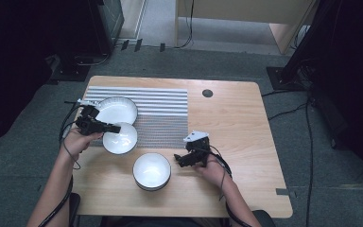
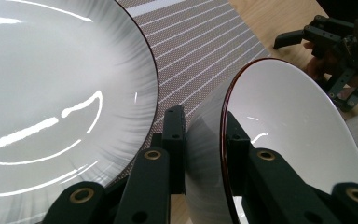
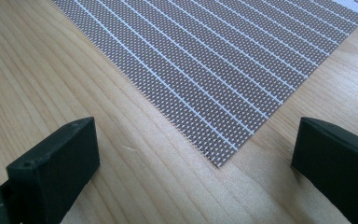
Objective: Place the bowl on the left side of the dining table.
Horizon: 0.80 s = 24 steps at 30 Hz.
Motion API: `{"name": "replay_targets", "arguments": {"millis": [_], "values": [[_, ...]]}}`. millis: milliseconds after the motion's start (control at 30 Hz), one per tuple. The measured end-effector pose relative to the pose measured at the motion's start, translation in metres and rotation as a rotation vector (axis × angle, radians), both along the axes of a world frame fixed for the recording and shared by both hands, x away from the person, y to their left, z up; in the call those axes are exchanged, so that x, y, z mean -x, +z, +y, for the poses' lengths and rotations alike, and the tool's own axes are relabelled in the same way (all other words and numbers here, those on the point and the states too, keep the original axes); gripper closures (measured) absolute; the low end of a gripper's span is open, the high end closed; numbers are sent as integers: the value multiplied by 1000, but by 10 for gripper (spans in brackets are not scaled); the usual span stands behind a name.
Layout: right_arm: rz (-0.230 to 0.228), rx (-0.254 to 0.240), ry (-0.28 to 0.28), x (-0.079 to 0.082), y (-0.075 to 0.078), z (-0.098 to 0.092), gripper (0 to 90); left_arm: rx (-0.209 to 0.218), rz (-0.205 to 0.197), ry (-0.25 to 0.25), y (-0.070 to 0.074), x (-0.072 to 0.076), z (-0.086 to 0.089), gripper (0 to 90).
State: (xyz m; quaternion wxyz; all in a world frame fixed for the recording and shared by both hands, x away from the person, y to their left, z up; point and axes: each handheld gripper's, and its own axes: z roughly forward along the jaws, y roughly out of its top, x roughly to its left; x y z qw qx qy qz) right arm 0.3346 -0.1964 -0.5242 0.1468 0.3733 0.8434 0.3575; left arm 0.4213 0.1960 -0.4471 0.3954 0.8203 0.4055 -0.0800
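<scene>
The tabletop (image 1: 236,142) was light wood, standing on grey carpet, with a striped placemat (image 1: 163,113) across its left half. My left tongs (image 1: 116,128) were clamped on the rim of a small white bowl (image 1: 119,138), tilted at the mat's near left edge. My left gripper view showed one jaw inside that rim and one outside, with a larger bowl (image 2: 51,102) just beside it. A third bowl (image 1: 151,170) sat on bare wood near the front. My right tongs (image 1: 179,161) stood wide and empty; my right gripper view showed the mat's corner (image 3: 219,163) between the jaws. The tabletop's right half lay open.
</scene>
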Motion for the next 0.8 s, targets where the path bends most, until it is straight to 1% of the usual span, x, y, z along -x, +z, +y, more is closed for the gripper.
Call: {"name": "replay_targets", "arguments": {"millis": [133,233,467,533,600,800], "values": [[0,0,0,0,0,0,1,-9,-4,4,0,-5,0,771],[0,0,0,0,0,0,1,1,-3,1,1,-10,0,771],[0,0,0,0,0,0,1,12,0,6,1,-18,4,771],[1,-1,-2,0,0,0,1,11,-2,9,1,-19,4,771],[1,-1,-2,0,0,0,1,2,-15,9,1,-20,5,771],[1,-1,-2,0,0,0,0,9,-12,14,1,-23,5,770]]}}
